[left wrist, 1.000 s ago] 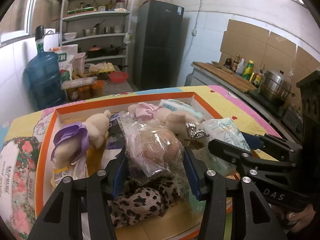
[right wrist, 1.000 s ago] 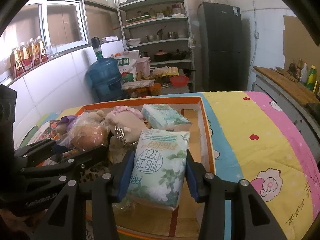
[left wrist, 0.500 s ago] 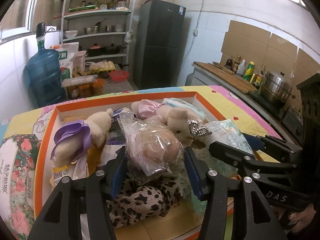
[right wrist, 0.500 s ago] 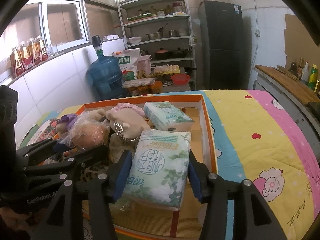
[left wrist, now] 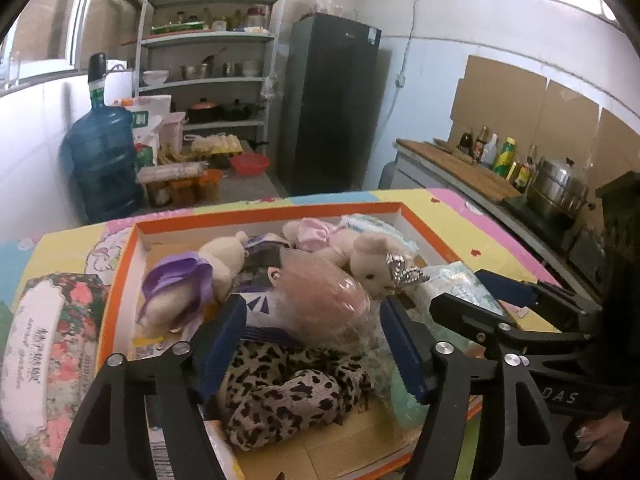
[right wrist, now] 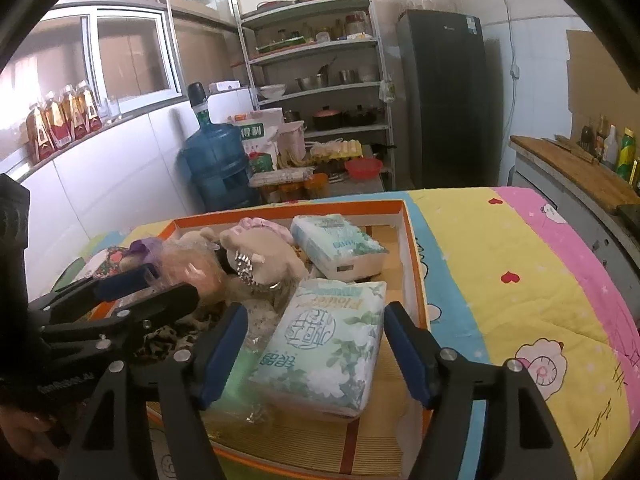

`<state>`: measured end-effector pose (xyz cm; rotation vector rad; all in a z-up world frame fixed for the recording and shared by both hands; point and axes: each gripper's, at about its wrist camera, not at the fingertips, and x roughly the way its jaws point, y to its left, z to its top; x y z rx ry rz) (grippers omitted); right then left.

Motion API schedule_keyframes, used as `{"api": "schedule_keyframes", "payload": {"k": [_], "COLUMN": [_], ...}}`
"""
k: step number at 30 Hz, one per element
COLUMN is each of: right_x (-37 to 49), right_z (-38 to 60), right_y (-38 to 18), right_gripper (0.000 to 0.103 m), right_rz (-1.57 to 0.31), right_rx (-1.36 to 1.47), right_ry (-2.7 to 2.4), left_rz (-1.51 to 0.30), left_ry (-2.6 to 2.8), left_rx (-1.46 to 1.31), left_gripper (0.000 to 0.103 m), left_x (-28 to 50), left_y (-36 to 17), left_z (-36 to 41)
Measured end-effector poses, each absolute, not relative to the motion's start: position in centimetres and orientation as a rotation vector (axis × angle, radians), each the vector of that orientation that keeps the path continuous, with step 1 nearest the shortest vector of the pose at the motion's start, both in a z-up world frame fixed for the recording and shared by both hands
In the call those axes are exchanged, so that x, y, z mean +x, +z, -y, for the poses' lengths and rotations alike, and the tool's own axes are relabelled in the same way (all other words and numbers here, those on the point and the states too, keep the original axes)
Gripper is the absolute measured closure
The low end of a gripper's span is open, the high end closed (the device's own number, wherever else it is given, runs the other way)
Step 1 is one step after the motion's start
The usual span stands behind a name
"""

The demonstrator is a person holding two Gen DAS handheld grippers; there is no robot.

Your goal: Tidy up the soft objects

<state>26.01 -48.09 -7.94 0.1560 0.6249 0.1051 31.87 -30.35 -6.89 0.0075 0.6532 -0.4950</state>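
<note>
Soft things fill the orange box (right wrist: 412, 248) on the bright blanket (right wrist: 520, 264). A doll in a clear bag (left wrist: 320, 296) sits between the blue pads of my left claw (left wrist: 312, 344). The pads are spread apart and I cannot tell if they touch the bag. Under it lies a spotted cloth (left wrist: 288, 392). Behind it are a teddy with a purple bow (left wrist: 188, 284) and a teddy with a silver crown (left wrist: 372, 256). My right claw (right wrist: 316, 352) is wide open around a green tissue pack (right wrist: 328, 340), with gaps on both sides. That pack lies in the near right part of the box. Another tissue pack (right wrist: 336, 244) lies behind it, near the far wall.
</note>
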Motion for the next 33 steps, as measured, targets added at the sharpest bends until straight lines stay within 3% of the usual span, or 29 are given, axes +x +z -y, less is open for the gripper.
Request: {"api": "schedule_keyframes", "payload": {"k": [20, 33], "right_x": [23.2, 17.0], "right_z": [46.0, 40.0], "right_y": [-5.1, -1.7], "right_gripper": [0.032, 0.032], "right_rz": [-0.481, -0.393], "right_rx": [0.086, 0.032], "right_ry": [0.133, 0.125], "left_rz": [-0.507, -0.386], "left_ry": [-0.422, -0.262], "left_rx": [-0.057, -0.058], "left_gripper": [0.029, 0.029], "left_x": [26.7, 20.1], "left_y": [-2.8, -0.2], "left_z": [24.3, 19.0]}}
